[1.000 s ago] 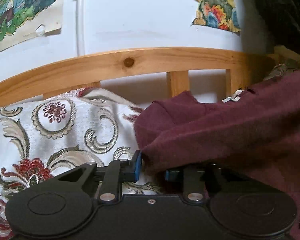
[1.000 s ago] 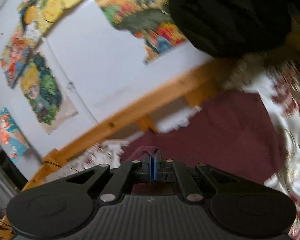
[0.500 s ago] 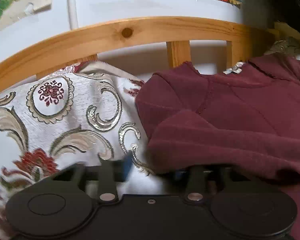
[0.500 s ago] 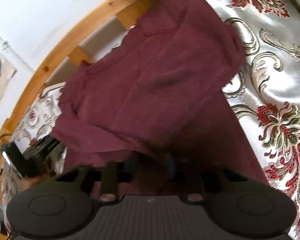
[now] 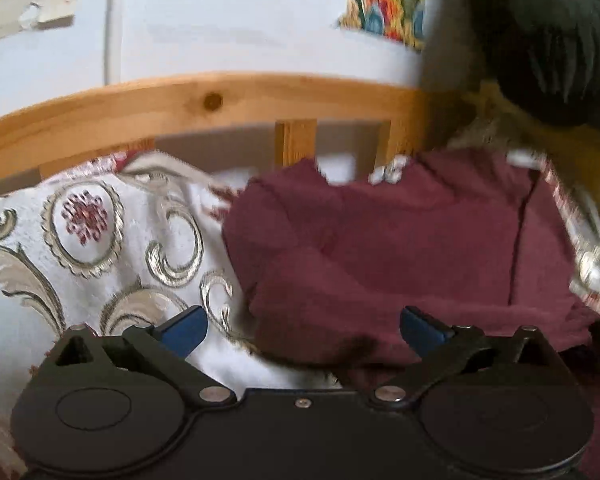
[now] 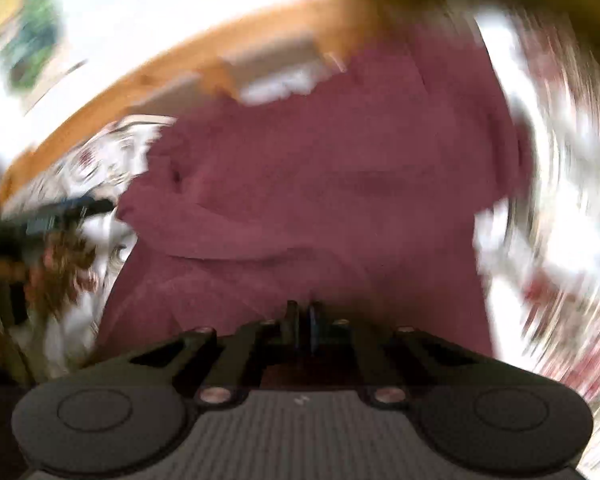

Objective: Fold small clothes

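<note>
A maroon sweater (image 5: 388, 248) lies folded over on the patterned bedspread (image 5: 80, 240), its folded edge toward me. My left gripper (image 5: 304, 330) is open, its blue pads spread wide at the sweater's near left edge, holding nothing. In the blurred right wrist view the sweater (image 6: 320, 184) fills the middle. My right gripper (image 6: 304, 320) has its fingers together just above the sweater's near part; no cloth shows clearly between them. The left gripper (image 6: 60, 216) shows at the sweater's left edge.
A wooden bed rail (image 5: 204, 108) with slats runs behind the sweater, with a white wall and posters above. A dark garment (image 5: 548, 40) hangs at the upper right. The bedspread (image 6: 560, 220) extends to the right of the sweater.
My left gripper opened and let go of the sweater's edge, which now lies folded on the bed. My right gripper swung down over the sweater, opened, then closed again.
</note>
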The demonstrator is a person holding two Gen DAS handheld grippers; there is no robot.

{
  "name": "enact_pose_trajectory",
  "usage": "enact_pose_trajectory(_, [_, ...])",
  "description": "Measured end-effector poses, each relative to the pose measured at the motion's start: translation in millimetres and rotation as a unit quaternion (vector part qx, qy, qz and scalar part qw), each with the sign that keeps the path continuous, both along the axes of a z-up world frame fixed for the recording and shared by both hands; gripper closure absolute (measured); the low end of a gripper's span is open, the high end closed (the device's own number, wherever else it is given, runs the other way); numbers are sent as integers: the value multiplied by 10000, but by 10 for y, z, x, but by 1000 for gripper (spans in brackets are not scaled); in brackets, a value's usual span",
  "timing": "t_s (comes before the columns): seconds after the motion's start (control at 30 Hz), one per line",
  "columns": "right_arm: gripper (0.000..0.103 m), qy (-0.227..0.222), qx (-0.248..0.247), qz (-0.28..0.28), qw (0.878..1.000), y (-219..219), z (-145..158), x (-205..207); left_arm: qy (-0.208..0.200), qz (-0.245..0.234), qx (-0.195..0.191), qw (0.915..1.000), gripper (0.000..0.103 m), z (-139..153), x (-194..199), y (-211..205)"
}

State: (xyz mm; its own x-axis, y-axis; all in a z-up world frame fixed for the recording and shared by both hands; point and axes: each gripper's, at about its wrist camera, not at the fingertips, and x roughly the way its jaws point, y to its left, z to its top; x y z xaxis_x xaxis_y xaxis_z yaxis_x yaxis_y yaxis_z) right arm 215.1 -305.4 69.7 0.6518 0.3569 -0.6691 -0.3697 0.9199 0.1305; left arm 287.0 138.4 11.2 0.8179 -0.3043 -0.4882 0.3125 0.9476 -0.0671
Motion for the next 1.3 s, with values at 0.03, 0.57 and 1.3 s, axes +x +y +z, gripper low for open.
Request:
enact_pose_trajectory(0.03, [98,-525,-573,127,9969,76,109,-110,-36,11,-139,9999,1,10,5,31])
enact_pose_trajectory(0.57, [51,124,-583,1845,9810,261,134,-392,545,524,485,9960,1,-400,258,-118])
enact_pose_trajectory(1.3, [97,-886,-1195,1550,9766,1278,62,442,296,544,997,9931,0,-504,282,-235])
